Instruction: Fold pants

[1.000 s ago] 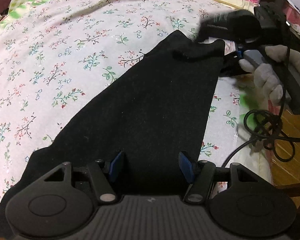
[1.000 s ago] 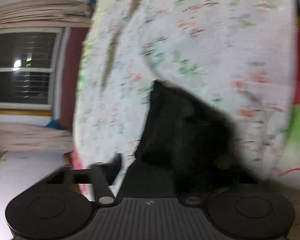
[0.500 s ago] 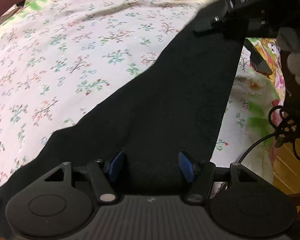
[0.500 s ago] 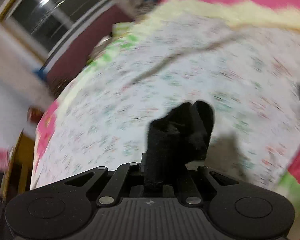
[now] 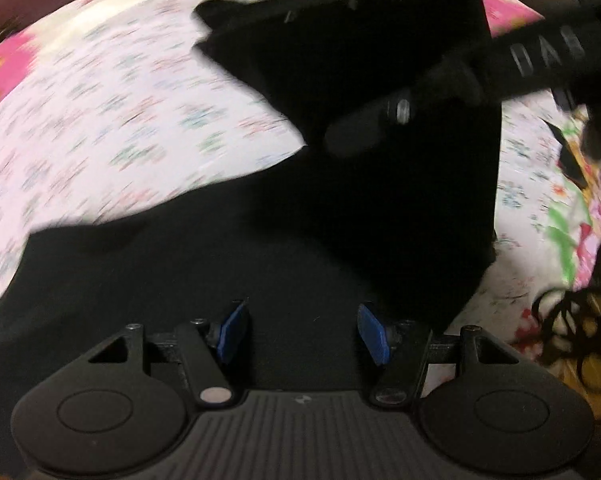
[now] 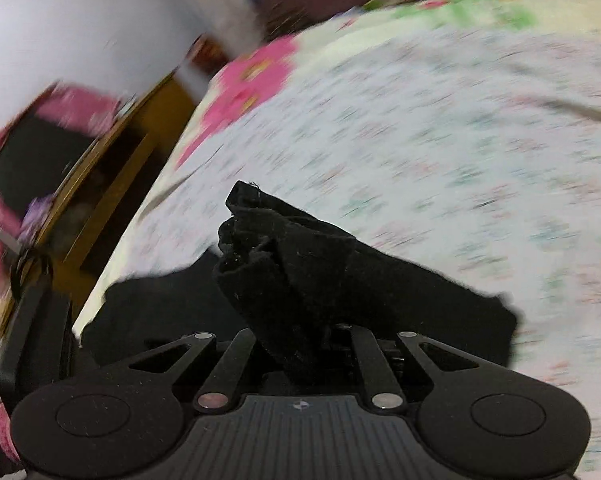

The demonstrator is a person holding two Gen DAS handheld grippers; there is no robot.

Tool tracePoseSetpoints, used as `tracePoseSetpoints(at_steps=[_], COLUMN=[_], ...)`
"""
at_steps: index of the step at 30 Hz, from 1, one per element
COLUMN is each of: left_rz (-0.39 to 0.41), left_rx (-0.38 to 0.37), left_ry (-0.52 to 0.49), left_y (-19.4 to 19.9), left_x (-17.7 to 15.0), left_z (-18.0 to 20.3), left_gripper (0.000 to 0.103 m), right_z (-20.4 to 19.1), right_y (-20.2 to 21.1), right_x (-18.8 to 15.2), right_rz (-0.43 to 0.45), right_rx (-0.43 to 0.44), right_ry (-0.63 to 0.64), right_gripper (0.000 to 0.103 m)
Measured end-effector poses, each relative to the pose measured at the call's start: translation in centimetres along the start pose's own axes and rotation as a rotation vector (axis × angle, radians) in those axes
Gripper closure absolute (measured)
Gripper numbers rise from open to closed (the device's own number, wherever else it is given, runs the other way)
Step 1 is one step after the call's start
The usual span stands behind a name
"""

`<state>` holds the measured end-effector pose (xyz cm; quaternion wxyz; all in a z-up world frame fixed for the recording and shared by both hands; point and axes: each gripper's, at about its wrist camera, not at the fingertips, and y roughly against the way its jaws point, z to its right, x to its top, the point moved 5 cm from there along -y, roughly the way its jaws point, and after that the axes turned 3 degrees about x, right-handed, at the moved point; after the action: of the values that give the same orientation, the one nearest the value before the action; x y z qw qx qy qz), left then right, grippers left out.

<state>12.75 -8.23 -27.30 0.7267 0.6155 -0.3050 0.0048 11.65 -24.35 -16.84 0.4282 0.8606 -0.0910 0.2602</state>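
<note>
The bed (image 5: 112, 128) carries a pale sheet printed with small flowers, blurred in both views. Black pants (image 5: 260, 264) lie spread on the bed, their near part flat against the sheet, while a far portion appears lifted and doubled back over the rest. Beyond the pants, toward the bed's far edge, a cream, green and bright pink patterned cover (image 6: 252, 80) borders the floral sheet. Right of the pants, the same bright pattern shows along the bed's side.
</note>
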Motion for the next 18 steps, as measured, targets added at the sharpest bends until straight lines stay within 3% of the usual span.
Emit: tracePoseSetpoints(at_steps=[5, 11, 14, 18], left_rz=[0.015, 0.026, 0.021, 0.027], left_rx=[0.036, 0.069, 0.081, 0.093], left_ry=[0.076, 0.147, 0.163, 0.191], left_y=[1.0, 2.3, 2.6, 3.2], left_x=[-2.5, -5.4, -6.6, -7.8], left_z=[-3.4, -6.7, -7.8, -8.9], left_gripper=[0.034, 0.034, 0.034, 0.034], right_z=[-4.9, -8.6, -10.9, -11.1], right_y=[-4.2, -8.3, -10.2, -12.3], right_x=[-2.0, -2.9, -3.9, -5.0], right_rz=[-0.108, -0.161, -0.179, -0.220], right_rx=[0.031, 0.056, 0.040, -0.024], right_ry=[0.090, 0.100, 0.171, 0.205], right_gripper=[0.103, 0.103, 0.103, 0.101])
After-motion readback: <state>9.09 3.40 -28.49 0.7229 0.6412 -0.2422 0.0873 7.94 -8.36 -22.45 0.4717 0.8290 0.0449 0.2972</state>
